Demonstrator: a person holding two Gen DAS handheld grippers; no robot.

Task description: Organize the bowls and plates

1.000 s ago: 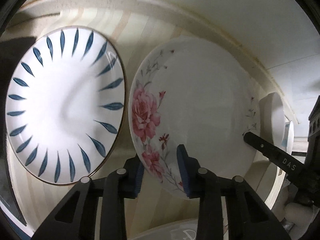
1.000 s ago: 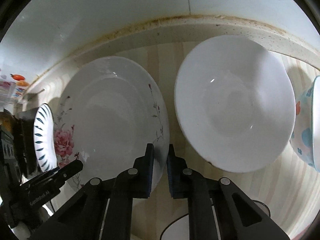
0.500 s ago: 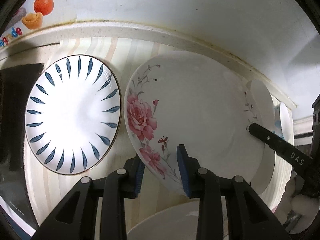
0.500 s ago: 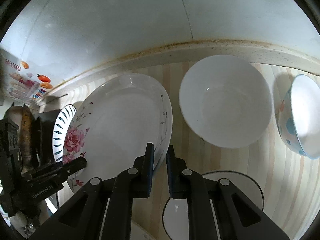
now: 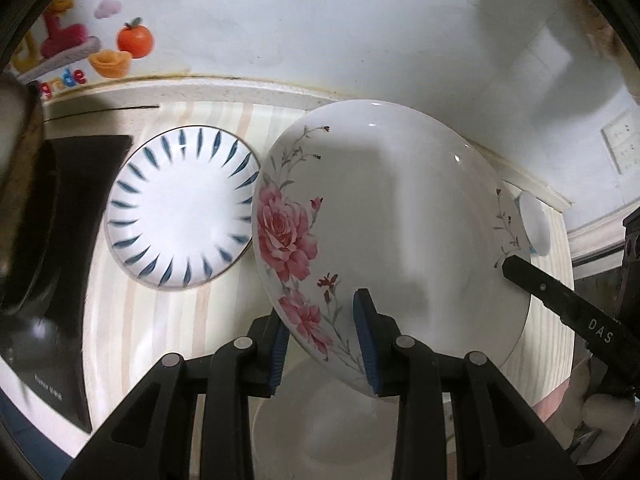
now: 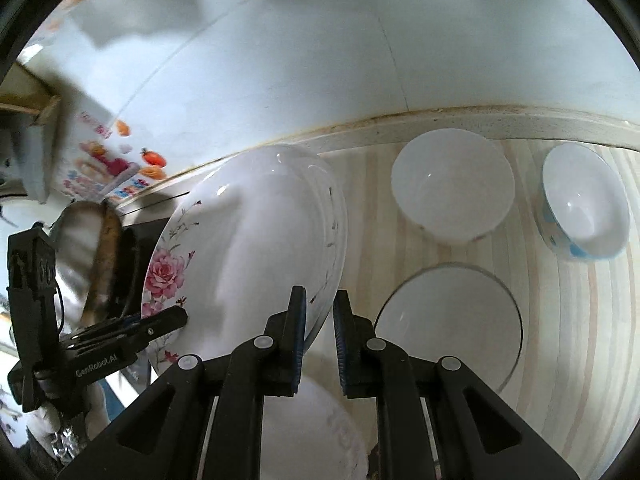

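A large white plate with pink roses (image 5: 400, 220) hangs tilted above the striped counter, gripped at two opposite rim edges. My left gripper (image 5: 322, 344) is shut on its near rim beside the roses. My right gripper (image 6: 320, 320) is shut on the opposite rim, where thin grey sprigs are painted. The same plate (image 6: 260, 240) fills the middle of the right wrist view, with the left gripper (image 6: 168, 320) at its lower left. In the left wrist view the right gripper (image 5: 510, 266) reaches in from the right edge.
On the counter lie a blue-leaf plate (image 5: 180, 208), a white bowl (image 6: 452, 184), a blue patterned bowl (image 6: 584, 208), a dark-rimmed white plate (image 6: 448, 320) and a white dish (image 5: 320, 420) under the lifted plate. A black cooktop (image 5: 60, 240) stands left. The wall (image 6: 360, 60) rises behind.
Both grippers have risen with the rose plate held between them. The dishes on the counter have shrunk and dropped away, and more of the wall and its stickers shows.
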